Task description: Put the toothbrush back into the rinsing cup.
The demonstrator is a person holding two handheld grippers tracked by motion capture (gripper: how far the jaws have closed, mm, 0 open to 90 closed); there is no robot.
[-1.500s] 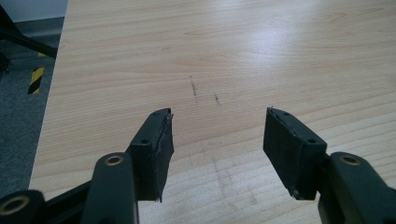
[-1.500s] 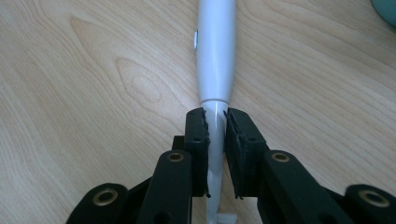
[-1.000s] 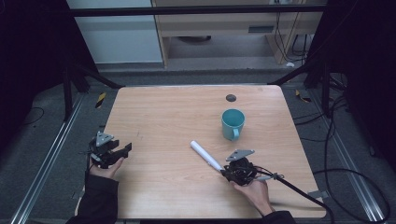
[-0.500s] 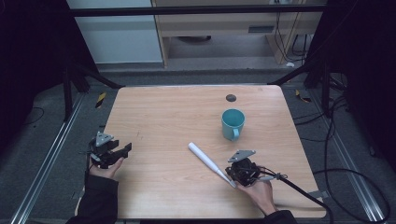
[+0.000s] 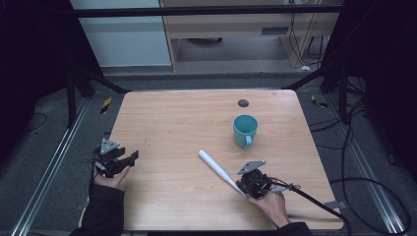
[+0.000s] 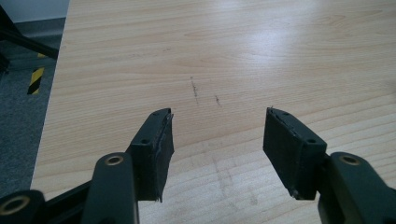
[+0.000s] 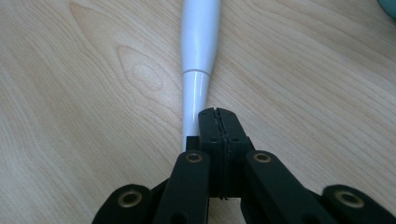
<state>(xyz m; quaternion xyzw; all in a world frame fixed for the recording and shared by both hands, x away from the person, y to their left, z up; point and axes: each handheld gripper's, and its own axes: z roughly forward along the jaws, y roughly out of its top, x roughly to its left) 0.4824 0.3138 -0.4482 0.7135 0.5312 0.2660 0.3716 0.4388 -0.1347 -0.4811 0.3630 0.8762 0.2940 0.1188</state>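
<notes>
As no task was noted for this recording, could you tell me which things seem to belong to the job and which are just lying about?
Probably in the job:
- white rod, its near end against the right gripper, whose jaws are shut
- teal mug, perhaps

Lying about:
- dark round spot near the table's far edge
- left gripper, open and empty

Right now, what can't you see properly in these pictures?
- High view: the teal mug's inside is hidden by its own wall.
- High view: the dark round spot is too small to identify.
- Right gripper view: the white stick's near end hides behind the right hand-held gripper; its far end is cut off at the top edge.
</notes>
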